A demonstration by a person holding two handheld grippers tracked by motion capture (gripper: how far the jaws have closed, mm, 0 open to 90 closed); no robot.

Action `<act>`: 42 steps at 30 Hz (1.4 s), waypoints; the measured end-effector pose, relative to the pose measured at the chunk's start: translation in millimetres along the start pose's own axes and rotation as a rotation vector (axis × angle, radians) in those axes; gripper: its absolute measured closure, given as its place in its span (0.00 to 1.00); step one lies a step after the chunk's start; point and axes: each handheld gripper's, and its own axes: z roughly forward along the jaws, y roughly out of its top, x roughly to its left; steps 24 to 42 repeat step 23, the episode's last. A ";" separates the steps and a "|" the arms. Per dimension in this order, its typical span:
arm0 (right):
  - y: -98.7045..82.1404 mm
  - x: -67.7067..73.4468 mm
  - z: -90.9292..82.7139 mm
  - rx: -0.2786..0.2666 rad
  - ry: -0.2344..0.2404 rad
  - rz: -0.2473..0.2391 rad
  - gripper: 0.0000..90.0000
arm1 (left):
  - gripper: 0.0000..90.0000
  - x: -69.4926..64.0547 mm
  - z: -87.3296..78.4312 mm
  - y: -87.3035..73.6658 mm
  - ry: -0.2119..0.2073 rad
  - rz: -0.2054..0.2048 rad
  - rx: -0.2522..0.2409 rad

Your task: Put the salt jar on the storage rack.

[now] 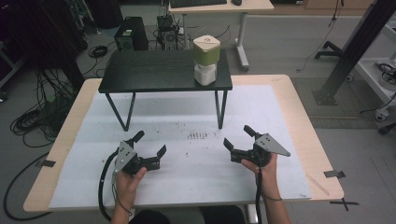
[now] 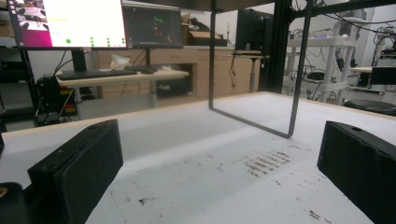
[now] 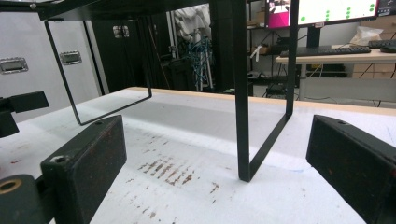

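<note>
The desk (image 1: 306, 126) had a pale wood-look edge, smooth and matt. Over it lay a white mat (image 1: 187, 163), matt and slightly rough, stained with rusty brown marks (image 1: 197, 136). The small stand (image 1: 154, 70) had a dark, matt wood-grain top and thin black metal legs (image 3: 243, 116). The left gripper (image 1: 150, 143) and the right gripper (image 1: 237, 136) looked like matt black plastic, their pads (image 3: 88, 163) scuffed. The jar (image 1: 206, 60) seemed smooth plastic, olive above, white below.
</note>
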 end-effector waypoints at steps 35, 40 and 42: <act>-18.9 0.4 -5.5 0.018 -0.007 0.013 0.06 | 0.01 0.0 0.0 0.0 0.000 0.000 0.000; -18.9 0.4 -5.5 0.018 -0.007 0.013 0.06 | 0.01 0.0 0.0 0.0 0.000 0.000 0.000; -18.9 0.4 -5.5 0.018 -0.007 0.013 0.06 | 0.01 0.0 0.0 0.0 0.000 0.000 0.000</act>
